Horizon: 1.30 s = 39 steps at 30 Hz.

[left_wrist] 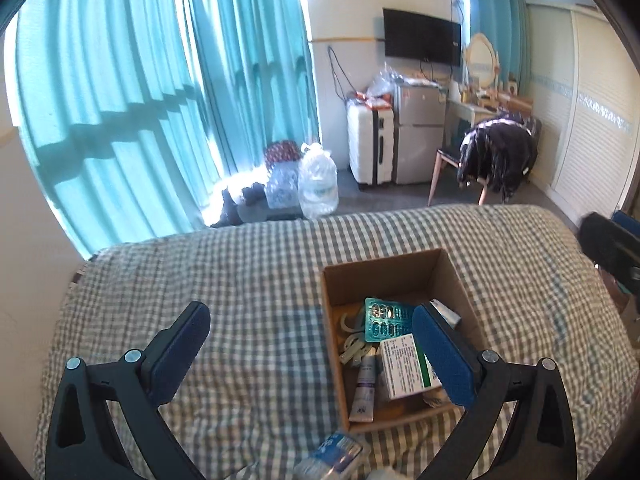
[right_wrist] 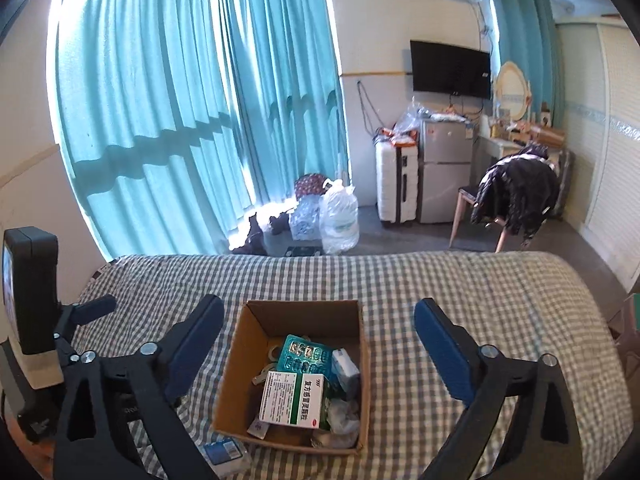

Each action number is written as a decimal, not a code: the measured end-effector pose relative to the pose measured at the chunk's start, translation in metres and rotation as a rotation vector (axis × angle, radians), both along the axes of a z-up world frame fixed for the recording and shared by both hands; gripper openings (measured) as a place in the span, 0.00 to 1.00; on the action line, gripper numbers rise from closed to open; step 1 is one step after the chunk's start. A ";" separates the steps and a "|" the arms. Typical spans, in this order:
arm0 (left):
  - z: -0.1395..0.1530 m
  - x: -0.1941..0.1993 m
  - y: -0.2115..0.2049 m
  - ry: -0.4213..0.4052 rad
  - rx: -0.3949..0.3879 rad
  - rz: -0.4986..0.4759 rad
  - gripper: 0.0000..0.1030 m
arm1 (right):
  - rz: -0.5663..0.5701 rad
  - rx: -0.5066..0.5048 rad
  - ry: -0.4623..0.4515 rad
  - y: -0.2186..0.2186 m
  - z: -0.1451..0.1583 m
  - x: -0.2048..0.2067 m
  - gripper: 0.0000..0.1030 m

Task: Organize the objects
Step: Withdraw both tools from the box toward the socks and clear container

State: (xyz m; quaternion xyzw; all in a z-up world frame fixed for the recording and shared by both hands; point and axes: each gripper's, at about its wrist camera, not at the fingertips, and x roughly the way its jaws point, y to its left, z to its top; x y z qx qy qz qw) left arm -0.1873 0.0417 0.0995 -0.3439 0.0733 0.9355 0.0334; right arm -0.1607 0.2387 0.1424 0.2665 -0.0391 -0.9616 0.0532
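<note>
box (right_wrist: 294,376) sits open on the checked bed (right_wrist: 460,280), near its front edge and about midway between my two tools. inside it a white-and-green carton (right_wrist: 294,400) lies on top, with a teal blister pack (right_wrist: 306,354) leaning behind it and a small white-blue pack (right_wrist: 345,370) against the right wall. from the left view i also see a tube (left_wrist: 366,390) lying along the box's left wall and some pale plastic hooks (left_wrist: 354,344) at the bottom. crumpled clear wrap fills the near right corner. outside the box, just beside its near left corner, a blue-and-white packet (right_wrist: 222,454) lies on the bed.

my right tool (right_wrist: 320,328) hangs over the box, fingers spread wide and empty. my left tool (left_wrist: 312,332) is likewise spread and holds nothing; its right finger (left_wrist: 442,354) overlaps the box in the view, the left one over bare bedding.

beyond the bed are teal curtains (right_wrist: 180,120), water jugs (right_wrist: 340,216) on the floor, a white suitcase (right_wrist: 396,184) and a chair (right_wrist: 516,196) draped with dark clothing.
</note>
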 end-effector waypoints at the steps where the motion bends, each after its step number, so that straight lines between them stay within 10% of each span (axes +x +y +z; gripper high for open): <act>1: 0.006 0.006 -0.002 0.007 0.001 0.005 1.00 | -0.002 0.005 0.007 0.000 0.007 0.009 1.00; 16: 0.036 0.104 -0.047 0.058 0.039 0.051 1.00 | 0.010 0.083 0.036 -0.019 0.043 0.122 1.00; 39: -0.124 0.125 -0.082 -0.064 0.014 0.190 1.00 | 0.081 0.081 -0.229 -0.050 -0.149 0.105 1.00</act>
